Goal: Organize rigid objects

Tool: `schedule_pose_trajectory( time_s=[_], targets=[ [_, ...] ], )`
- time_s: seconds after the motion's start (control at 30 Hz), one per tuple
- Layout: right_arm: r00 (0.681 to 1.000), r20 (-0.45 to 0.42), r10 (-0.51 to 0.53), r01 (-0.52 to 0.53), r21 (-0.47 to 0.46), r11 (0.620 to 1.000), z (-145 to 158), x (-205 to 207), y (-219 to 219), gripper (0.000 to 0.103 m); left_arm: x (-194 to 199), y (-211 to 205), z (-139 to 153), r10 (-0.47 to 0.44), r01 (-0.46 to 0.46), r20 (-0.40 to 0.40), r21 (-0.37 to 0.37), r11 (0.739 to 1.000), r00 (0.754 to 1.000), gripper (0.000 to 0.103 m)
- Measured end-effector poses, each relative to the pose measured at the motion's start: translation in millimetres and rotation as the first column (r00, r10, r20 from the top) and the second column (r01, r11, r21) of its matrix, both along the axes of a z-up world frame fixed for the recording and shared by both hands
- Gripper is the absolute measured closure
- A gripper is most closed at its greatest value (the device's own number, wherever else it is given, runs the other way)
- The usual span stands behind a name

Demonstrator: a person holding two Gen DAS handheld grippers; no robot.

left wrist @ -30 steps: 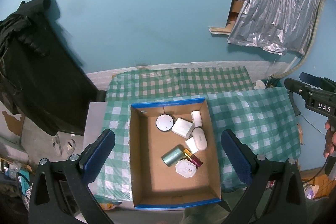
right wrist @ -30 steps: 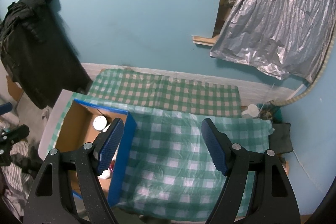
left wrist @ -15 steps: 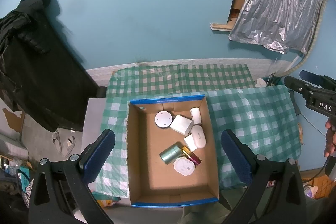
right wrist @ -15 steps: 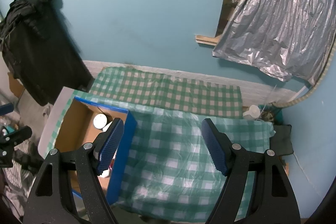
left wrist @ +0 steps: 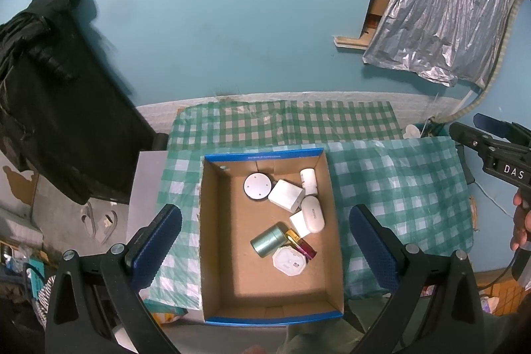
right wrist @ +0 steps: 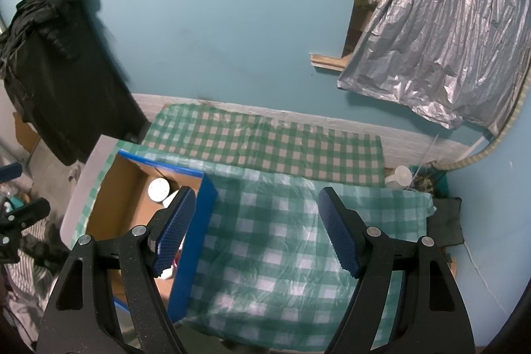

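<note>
Cardboard box [left wrist: 217, 241] below left hand-held gripper [left wrist: 265, 241], jaws wide, empty; right hand-held gripper [right wrist: 257, 231] likewise

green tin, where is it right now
In the left wrist view the green tin lies on its side in the cardboard box, right of centre, beside the gold and pink tube and just above the white octagonal case.

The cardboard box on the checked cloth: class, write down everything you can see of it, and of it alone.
The cardboard box is an open, lidless tray, plain brown inside with blue outer walls and blue top edges. It sits flat on the green checked cloth, on its left part. Small items lie loose on its floor, mostly toward the right wall: a round white disc, white cases, a teal cylinder. The near-left floor is bare. No claw touches it; the right wrist view shows its blue side wall.
</note>
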State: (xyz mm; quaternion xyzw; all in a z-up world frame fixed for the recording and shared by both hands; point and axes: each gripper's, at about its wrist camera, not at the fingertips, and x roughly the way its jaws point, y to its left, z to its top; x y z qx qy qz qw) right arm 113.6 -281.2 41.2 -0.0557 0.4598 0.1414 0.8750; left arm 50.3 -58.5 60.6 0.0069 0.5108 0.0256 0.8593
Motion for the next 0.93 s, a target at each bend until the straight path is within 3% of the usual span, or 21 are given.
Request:
schedule_pose_trajectory(
  time_s=[0.93],
  targets=[
    [1.000, -0.025, 0.005, -0.005, 0.001, 1.000, -8, -6, 0, 0.027, -6, 11, -7, 0.017, -0.016, -0.019, 0.018, 1.000, 1.000, 0.001]
  ],
)
